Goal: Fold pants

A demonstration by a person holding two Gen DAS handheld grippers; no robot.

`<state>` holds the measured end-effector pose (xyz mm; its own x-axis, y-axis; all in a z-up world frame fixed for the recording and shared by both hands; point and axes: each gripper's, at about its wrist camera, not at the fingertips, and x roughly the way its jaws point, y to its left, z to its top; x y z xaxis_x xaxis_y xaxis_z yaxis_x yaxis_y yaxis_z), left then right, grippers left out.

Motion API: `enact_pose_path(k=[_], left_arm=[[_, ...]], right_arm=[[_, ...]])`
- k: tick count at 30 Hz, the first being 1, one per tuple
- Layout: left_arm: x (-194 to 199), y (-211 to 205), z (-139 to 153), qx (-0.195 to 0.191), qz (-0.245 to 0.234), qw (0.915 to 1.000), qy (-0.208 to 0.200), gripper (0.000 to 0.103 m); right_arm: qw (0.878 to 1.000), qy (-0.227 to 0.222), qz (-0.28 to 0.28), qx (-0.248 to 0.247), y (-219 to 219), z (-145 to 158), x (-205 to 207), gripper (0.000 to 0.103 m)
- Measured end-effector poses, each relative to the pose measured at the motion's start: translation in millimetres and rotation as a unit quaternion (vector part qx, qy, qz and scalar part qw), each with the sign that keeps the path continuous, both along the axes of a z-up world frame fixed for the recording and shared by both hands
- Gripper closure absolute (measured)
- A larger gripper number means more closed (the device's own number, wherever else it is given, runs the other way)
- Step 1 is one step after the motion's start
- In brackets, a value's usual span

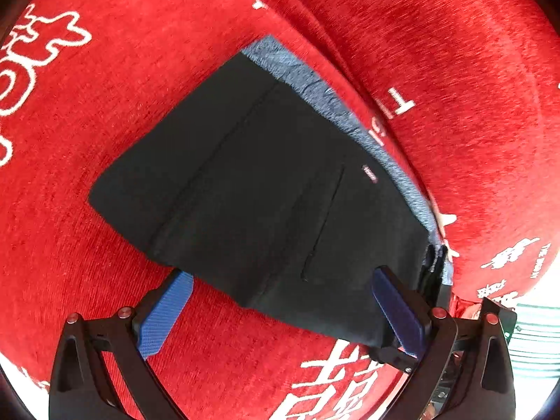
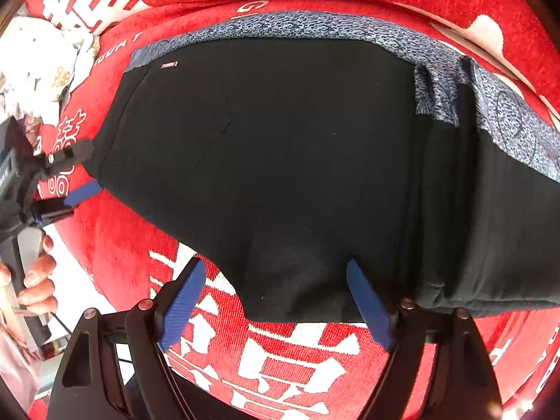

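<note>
The pants [image 1: 259, 189] are laid flat on the red cloth [image 1: 105, 140] that covers the surface, already doubled into a compact black block with the blue-grey lining [image 1: 315, 87] exposed along the far edge, presumably so that one more fold can be made. The left tool [image 1: 280, 294] is held low at the near edge, its jaws spread wide around the hem and nothing clamped. The right tool [image 2: 276, 297] is likewise angled down over the near edge, jaws apart, astride the fabric without pinching it.
</note>
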<state>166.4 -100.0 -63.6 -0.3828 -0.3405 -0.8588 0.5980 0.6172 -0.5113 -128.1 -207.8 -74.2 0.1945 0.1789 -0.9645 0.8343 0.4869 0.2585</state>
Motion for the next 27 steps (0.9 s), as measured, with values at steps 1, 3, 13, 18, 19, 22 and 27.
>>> enact_pose_path(k=[1,3,13,18,19,22,27], left_arm=[[1,-1,-4,0.003,0.000,1.0000,-0.001,0.001],[2,-1,-6,-0.003,0.002,0.9999,-0.012,0.001],[-5,-12,23,-0.053,0.026,0.9977,-0.032,0.000],[-5,-17,-8,0.000,0.038,0.9987,-0.033,0.004],[-6,-19,-7,0.004,0.039,0.9979,-0.052,0.012],[-16,-28,-1,0.036,0.024,0.9906,-0.130,0.048],[-79,-48,31,0.025,-0.120,0.9260,-0.357,0.065]], right_arm=[[1.000,0.000,0.000,0.000,0,-1,2,0.017],[1.000,0.001,-0.001,-0.001,1,-1,6,0.017],[0.998,-0.018,0.025,-0.062,-11,45,12,0.017],[0.989,-0.067,0.047,-0.121,-45,104,37,0.017],[0.988,-0.077,0.048,-0.125,-50,112,42,0.017],[0.985,-0.120,0.053,-0.116,-76,136,66,0.017],[0.987,-0.133,0.079,-0.055,-106,136,116,0.017]])
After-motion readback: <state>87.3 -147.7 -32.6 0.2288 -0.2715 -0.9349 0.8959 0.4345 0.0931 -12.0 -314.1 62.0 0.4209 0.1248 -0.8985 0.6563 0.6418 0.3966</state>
